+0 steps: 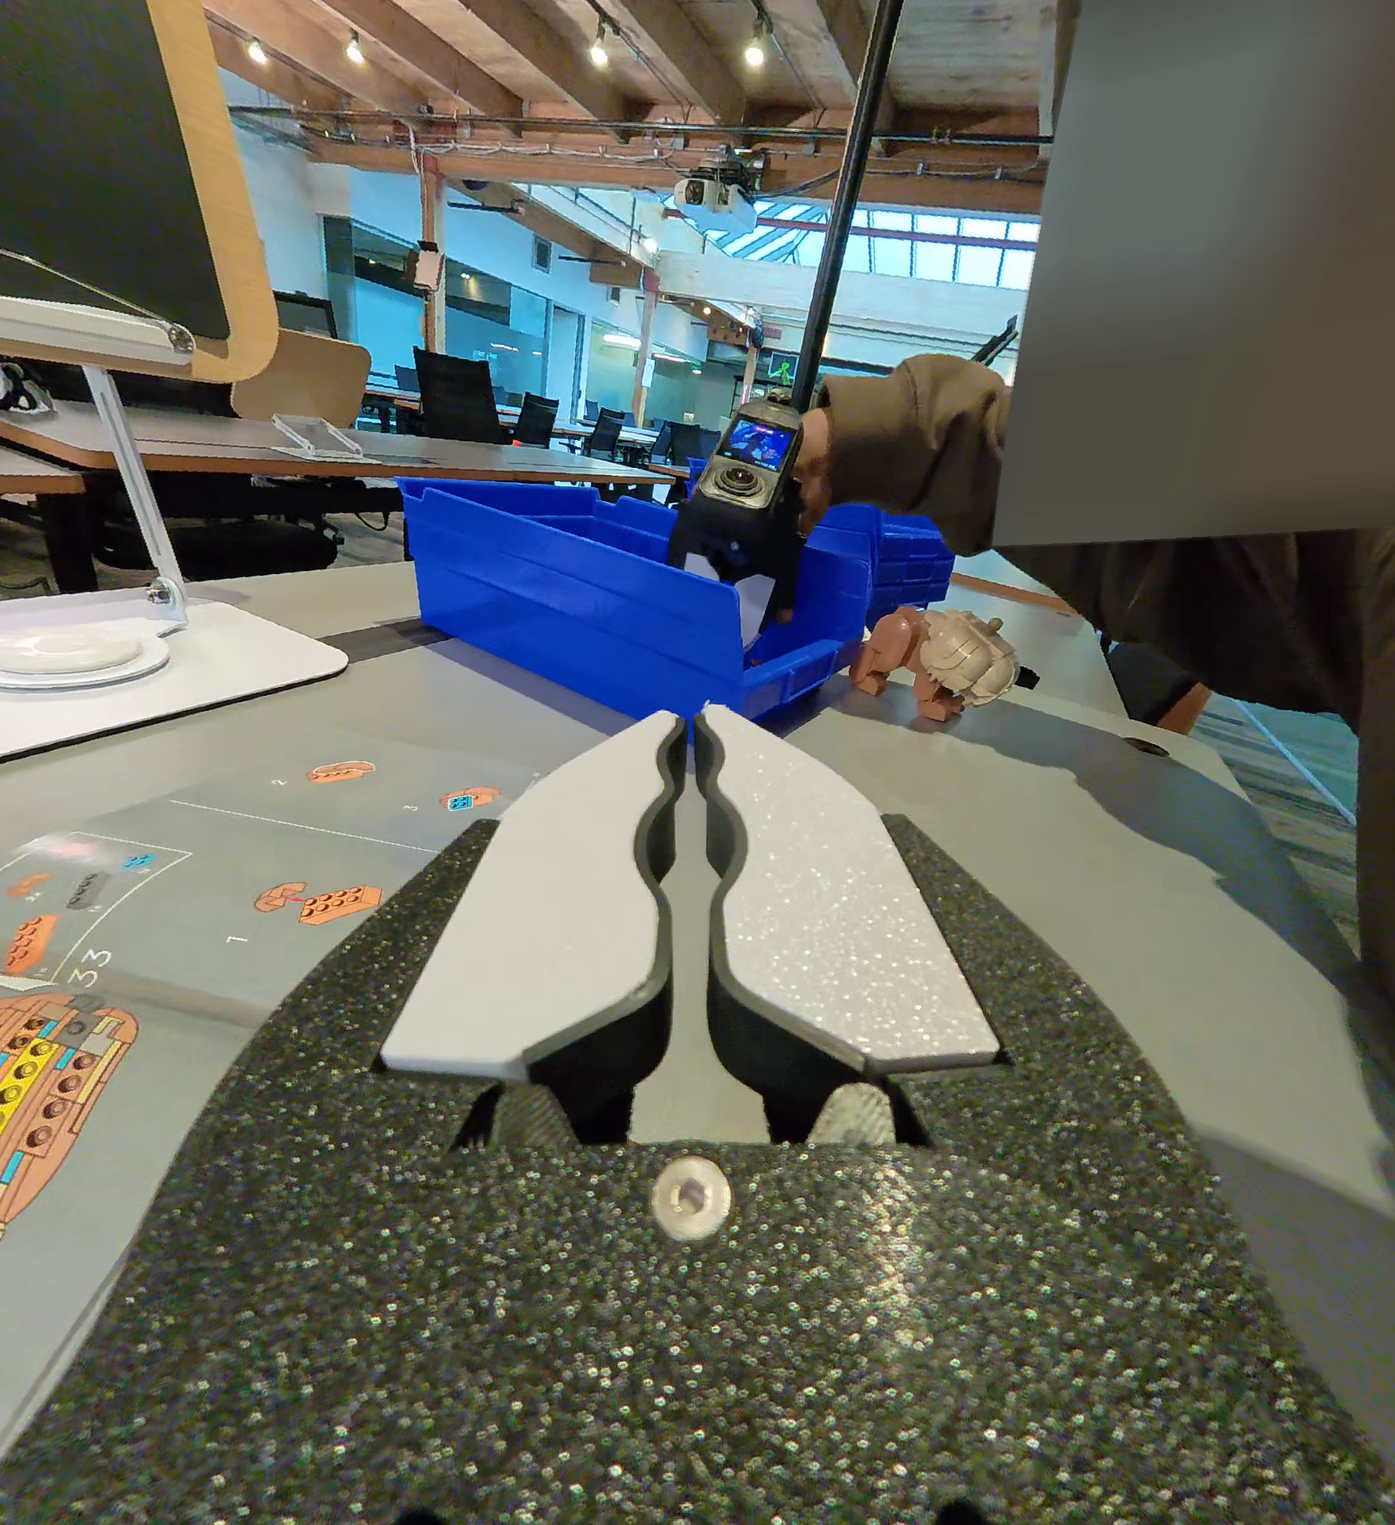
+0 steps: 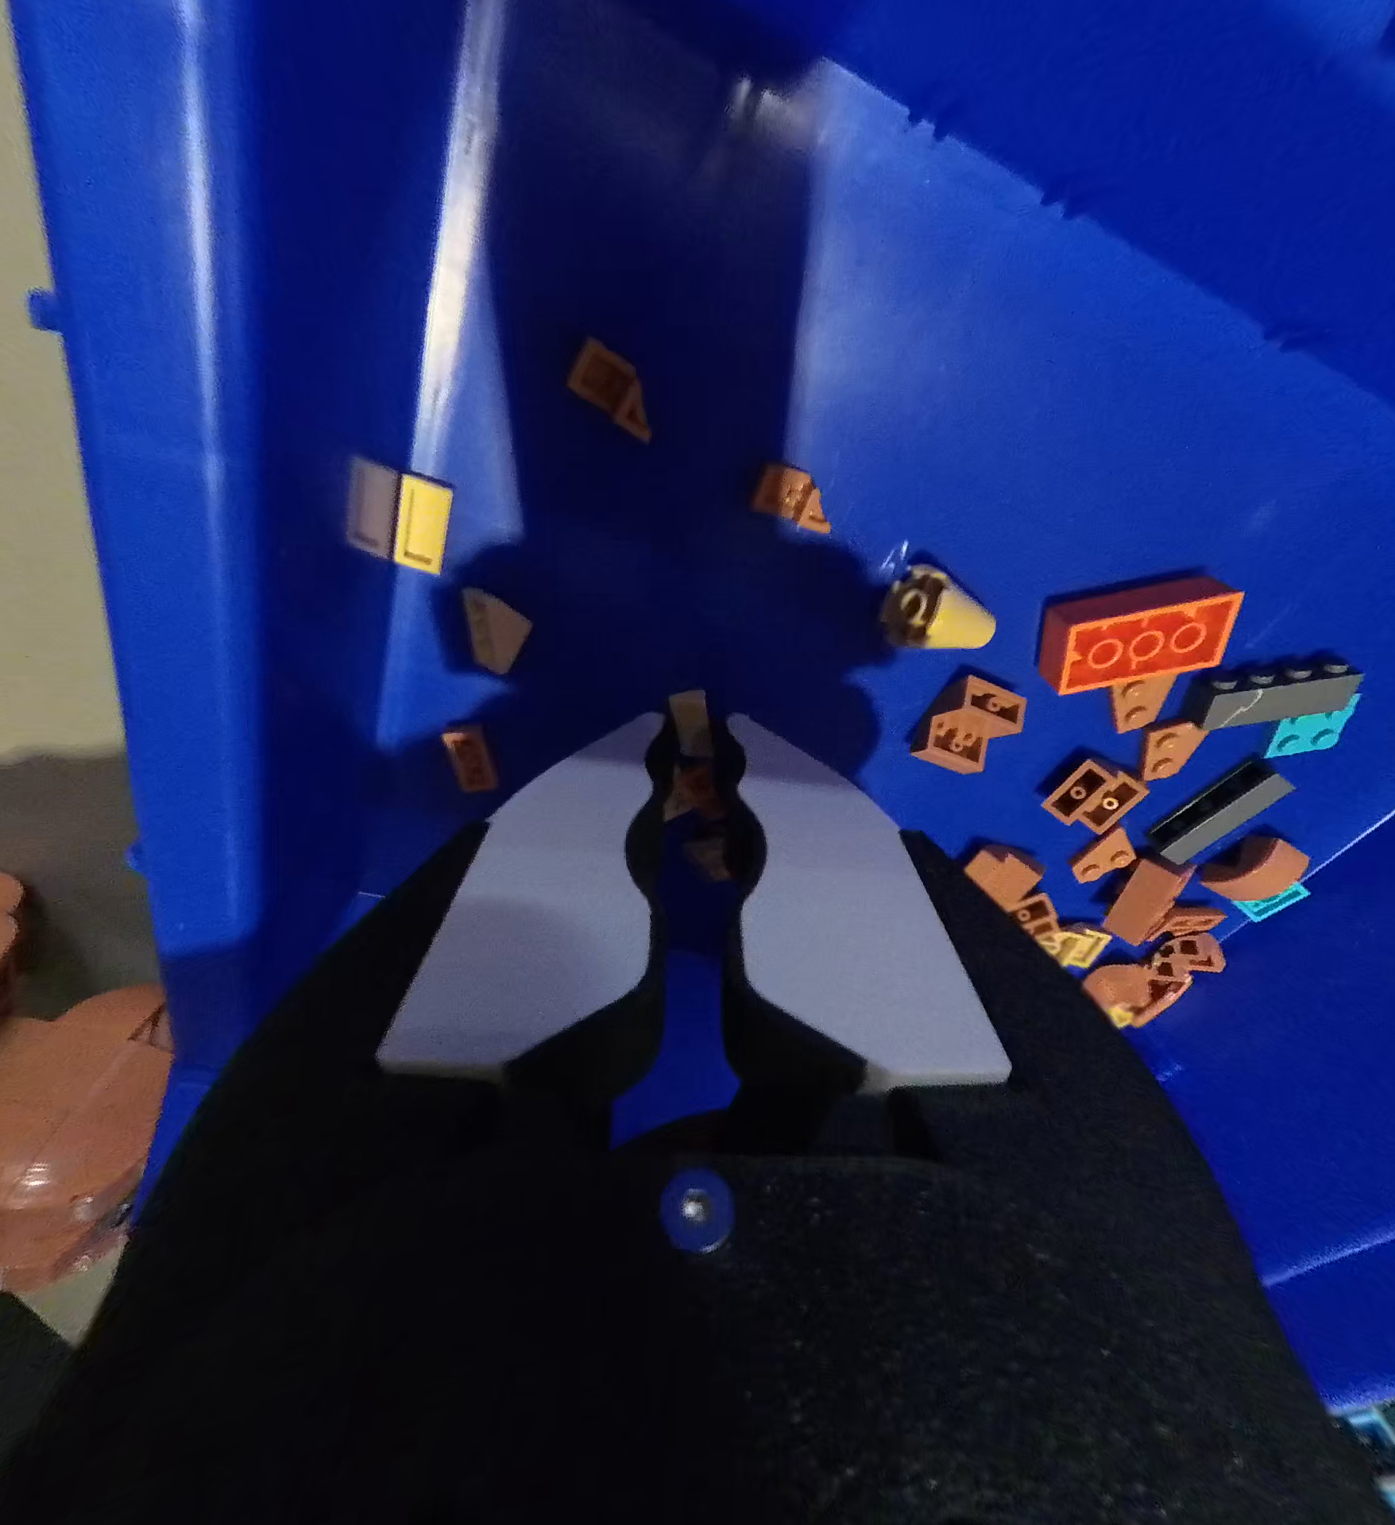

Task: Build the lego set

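Note:
My right gripper (image 2: 694,730) is down inside the blue bin (image 2: 1008,371), shut on a small tan and brown lego piece (image 2: 688,716) held between its tips. Loose bricks lie on the bin floor around it: an orange-red brick (image 2: 1140,639), a yellow cone (image 2: 946,620), a dark grey brick (image 2: 1272,693) and several small brown slopes. My left gripper (image 1: 692,726) is shut and empty, low over the grey table, pointing at the bin's near wall (image 1: 595,602). The right gripper (image 1: 748,528) also shows reaching into the bin.
A brown and tan lego animal model (image 1: 942,660) stands right of the bin; it also shows in the right wrist view (image 2: 34,1139). A building instruction sheet (image 1: 182,908) lies at the left. A white tablet stand (image 1: 125,652) sits at the far left. A person's sleeve (image 1: 925,446) is above the bin. Left tips to right tips: about 35 centimetres. The yellow cone (image 2: 946,620) lies some 5 centimetres from my right tips, 35 centimetres from my left tips. About 8 centimetres separates my right fingertips from the orange-red brick (image 2: 1140,639).

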Demonstrator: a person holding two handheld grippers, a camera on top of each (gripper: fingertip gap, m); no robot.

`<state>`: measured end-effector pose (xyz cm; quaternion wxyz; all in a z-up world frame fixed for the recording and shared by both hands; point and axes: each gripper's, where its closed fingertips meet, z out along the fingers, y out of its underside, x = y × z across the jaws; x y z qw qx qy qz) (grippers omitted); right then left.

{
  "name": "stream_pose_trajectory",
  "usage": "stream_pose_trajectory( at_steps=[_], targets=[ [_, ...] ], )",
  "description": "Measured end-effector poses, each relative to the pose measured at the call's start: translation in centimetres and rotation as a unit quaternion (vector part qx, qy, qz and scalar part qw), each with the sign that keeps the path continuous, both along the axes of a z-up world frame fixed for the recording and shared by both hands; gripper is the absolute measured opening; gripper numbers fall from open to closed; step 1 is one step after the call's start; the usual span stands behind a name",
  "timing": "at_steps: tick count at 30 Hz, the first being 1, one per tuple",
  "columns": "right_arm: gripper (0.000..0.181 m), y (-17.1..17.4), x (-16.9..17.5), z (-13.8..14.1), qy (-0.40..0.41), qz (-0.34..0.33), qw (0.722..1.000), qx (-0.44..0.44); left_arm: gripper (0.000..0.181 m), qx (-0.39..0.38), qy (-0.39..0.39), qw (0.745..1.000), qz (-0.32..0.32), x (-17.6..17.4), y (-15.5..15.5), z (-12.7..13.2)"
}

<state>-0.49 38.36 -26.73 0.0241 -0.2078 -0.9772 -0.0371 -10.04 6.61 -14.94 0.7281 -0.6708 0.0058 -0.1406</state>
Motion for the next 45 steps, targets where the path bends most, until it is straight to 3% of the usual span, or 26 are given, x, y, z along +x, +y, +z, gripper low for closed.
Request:
stream_pose_trajectory(
  at_steps=[7, 12, 17, 20, 25, 30, 33, 40, 45],
  targets=[
    [0.008, -0.4, 0.1, 0.4, 0.014, -0.009, 1.000, -0.012, 0.001, 0.000, 0.002, 1.000, 0.001, 0.0, 0.0, 0.0],
    [0.008, -2.3, -0.4, 3.9, 0.064, -0.022, 0.997, -0.046, 0.001, 0.000, 0.002, 1.000, 0.002, 0.0, -0.1, 0.0],
    [0.008, -9.4, 0.2, 10.0, 0.136, 0.006, 0.983, -0.124, 0.001, -0.001, 0.009, 1.000, 0.003, 0.1, -0.1, 0.0],
    [0.008, -15.6, 0.7, 11.3, 0.154, 0.042, 0.974, -0.159, 0.001, -0.001, 0.010, 1.000, 0.003, 0.1, -0.1, 0.0],
    [0.008, -22.6, -0.6, 8.2, 0.163, 0.056, 0.974, -0.148, 0.001, 0.000, 0.009, 1.000, 0.006, 0.1, -0.4, 0.0],
    [0.008, -26.8, -2.4, 4.5, 0.167, 0.034, 0.965, -0.200, 0.001, -0.005, 0.016, 1.000, 0.004, 0.2, -0.7, -0.1],
    [0.008, -27.5, -2.8, 3.1, 0.159, 0.008, 0.961, -0.224, 0.001, -0.007, 0.016, 1.000, 0.008, -0.1, -0.9, -0.1],
    [0.008, -27.0, -1.7, 0.3, 0.113, 0.009, 0.977, -0.182, 0.001, -0.015, 0.008, 1.000, 0.004, -0.1, -0.8, -0.2],
    [0.008, -27.1, -1.6, 0.0, 0.106, 0.007, 0.976, -0.189, 0.001, -0.017, 0.009, 1.000, 0.004, -0.1, -0.8, -0.3]
  ],
)
